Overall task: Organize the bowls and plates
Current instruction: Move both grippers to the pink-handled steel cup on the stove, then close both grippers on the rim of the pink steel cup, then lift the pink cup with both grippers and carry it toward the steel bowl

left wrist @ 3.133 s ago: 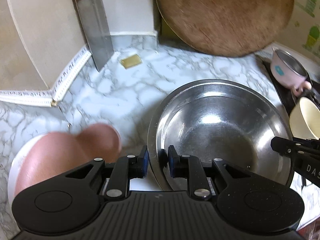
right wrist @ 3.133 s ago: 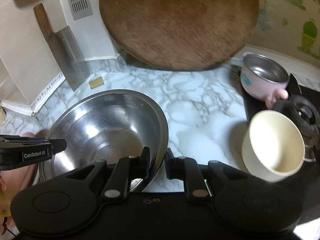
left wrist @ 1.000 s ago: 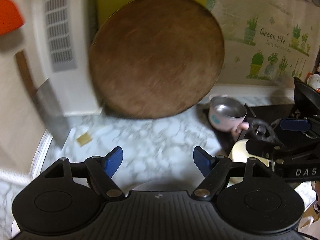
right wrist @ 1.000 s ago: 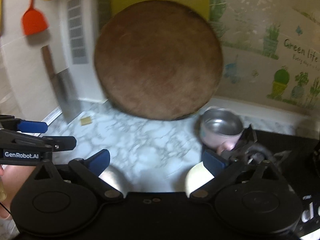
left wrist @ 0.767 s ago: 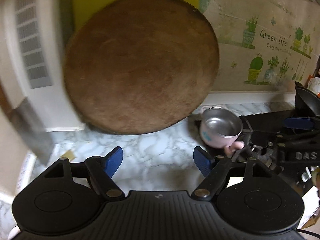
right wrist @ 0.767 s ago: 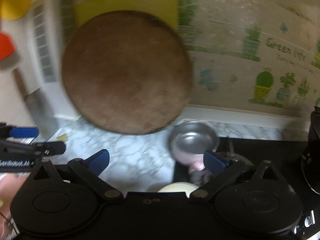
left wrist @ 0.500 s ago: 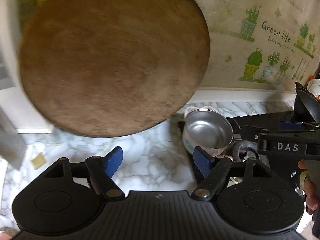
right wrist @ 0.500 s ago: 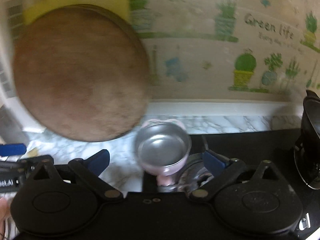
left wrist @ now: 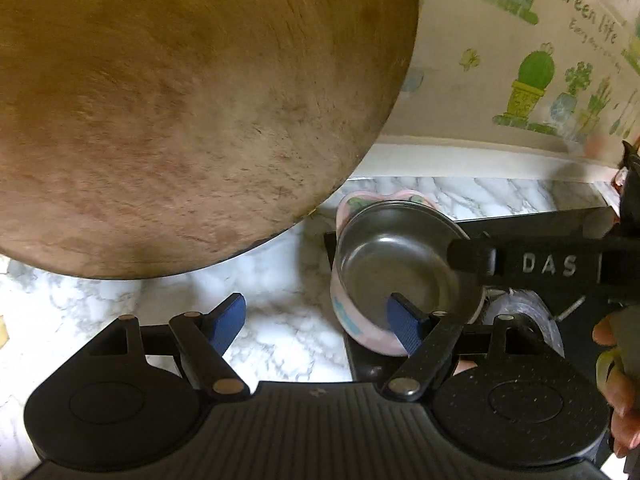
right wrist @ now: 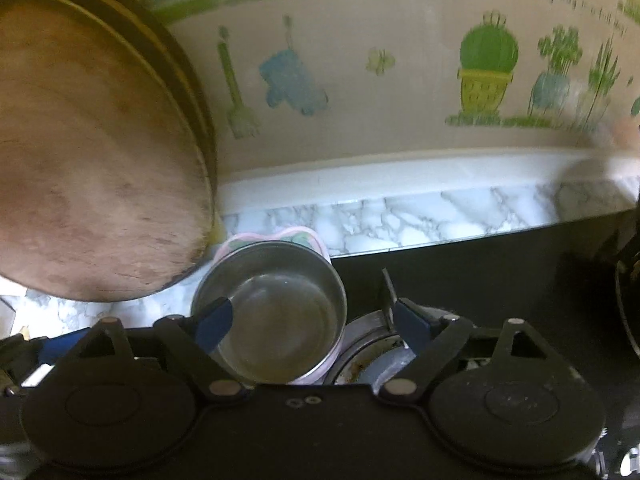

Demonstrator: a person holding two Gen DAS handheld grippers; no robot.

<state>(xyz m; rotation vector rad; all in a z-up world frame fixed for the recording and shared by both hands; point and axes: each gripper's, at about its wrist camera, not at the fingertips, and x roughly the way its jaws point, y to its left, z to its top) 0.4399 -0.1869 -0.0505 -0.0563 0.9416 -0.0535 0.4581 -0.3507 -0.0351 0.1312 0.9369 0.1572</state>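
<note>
Both tongs have been swung away from the big steel bowl seen three seconds back and are now brought in over the small pink bowl [right wrist: 276, 316] with the steel lining, which sits at the left edge of the black stove [right wrist: 500, 272], just beside the marble counter [left wrist: 280, 320] and below the round wooden board [left wrist: 180, 112] leaned on the wall. The right gripper [right wrist: 310, 326] is pointed down at it, and its jaws have just been closing a little from nearly full stretch. They are spread wide, the left pad seen over the bowl's near rim, the other over the burner [right wrist: 372, 352], and nothing is pinched. The left gripper [left wrist: 316, 322] is held wide open and empty, one blue pad over the counter and one in front of the bowl. The cream bowl seen earlier is out of view. A grab at the pink bowl looks to be the step now lined up.
</note>
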